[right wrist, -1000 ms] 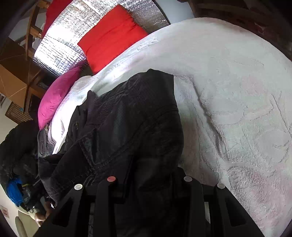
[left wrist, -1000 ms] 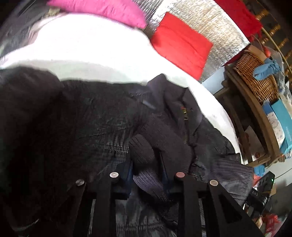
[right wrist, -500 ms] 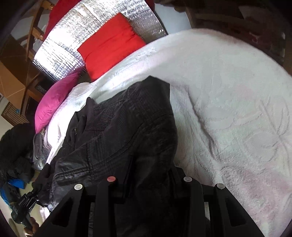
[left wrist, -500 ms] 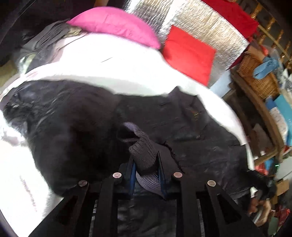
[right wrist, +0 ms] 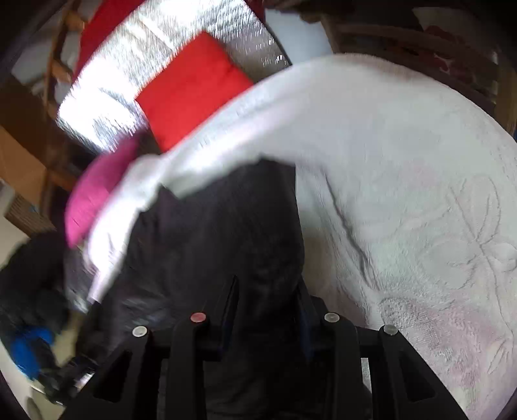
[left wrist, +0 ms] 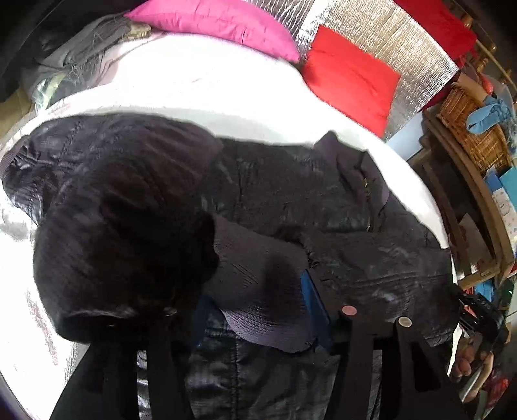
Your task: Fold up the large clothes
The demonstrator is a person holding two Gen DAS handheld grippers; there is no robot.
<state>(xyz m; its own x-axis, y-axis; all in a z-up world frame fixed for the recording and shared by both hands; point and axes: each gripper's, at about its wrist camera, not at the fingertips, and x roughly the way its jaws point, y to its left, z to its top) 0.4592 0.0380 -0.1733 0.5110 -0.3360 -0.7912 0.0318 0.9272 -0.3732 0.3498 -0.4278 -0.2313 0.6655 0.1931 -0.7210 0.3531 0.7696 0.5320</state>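
Two grippers each pinch part of one black jacket that lies spread across a bed covered in a white textured blanket.

From the left wrist view, the left gripper is closed down to a narrow gap on the ribbed knit cuff of a sleeve. The cuff is squeezed between its blue-lined fingers and bulges out above them. A dark, rounded bulk of sleeve fabric hangs in front of the gripper's left side and hides that finger. Beyond the cuff, the jacket body lies flat on the bed, its collar and zip toward the right.

From the right wrist view, which is blurred, the right gripper is closed partway on a thick fold of the jacket; the cloth fills the space between its fingers and runs away from it up the bed. White blanket lies bare to the right of the fold.

At the head of the bed, a pink pillow and a red pillow lean against a silver foil panel. Grey cloth is heaped at the bed's far left corner. Right of the bed, a wicker basket on wooden shelving holds a light blue cloth.
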